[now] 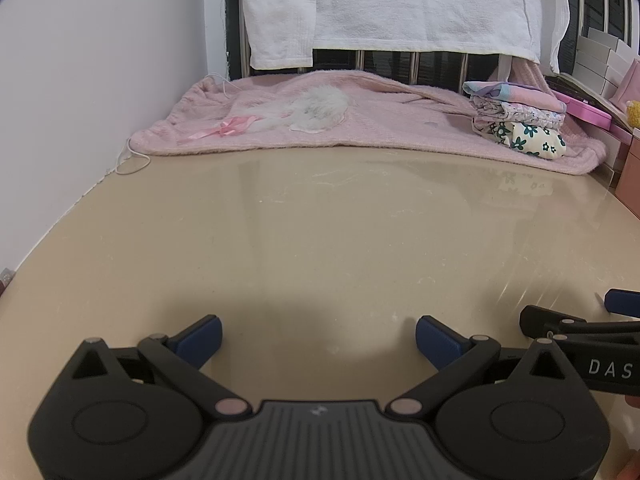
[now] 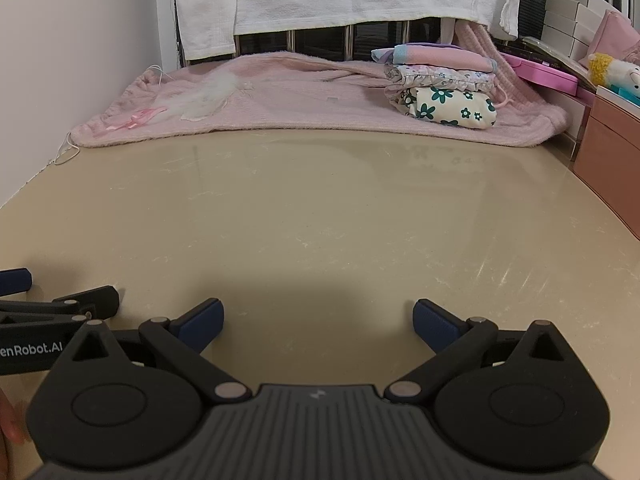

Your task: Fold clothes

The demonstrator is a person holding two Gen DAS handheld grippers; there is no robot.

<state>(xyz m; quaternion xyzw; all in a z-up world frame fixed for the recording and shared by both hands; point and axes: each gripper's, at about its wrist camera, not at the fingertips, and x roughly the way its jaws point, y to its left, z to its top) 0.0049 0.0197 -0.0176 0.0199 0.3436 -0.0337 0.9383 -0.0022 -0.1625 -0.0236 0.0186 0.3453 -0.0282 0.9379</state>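
Your left gripper (image 1: 319,340) and right gripper (image 2: 318,322) both hang spread wide and empty over the bare beige tabletop (image 1: 320,232). The fuzzy pink knitted garment (image 1: 360,124) lies across the upper frame, apparently unfolded. Reaching right, you may topple the stack of folded floral clothes (image 1: 520,120) resting on it.

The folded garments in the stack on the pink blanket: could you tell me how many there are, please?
3, stacked at the blanket's right end: a pink pastel-edged one on top, a small-floral ruffled one in the middle, a cream one with green flowers at the bottom. Thinner layers may be hidden.
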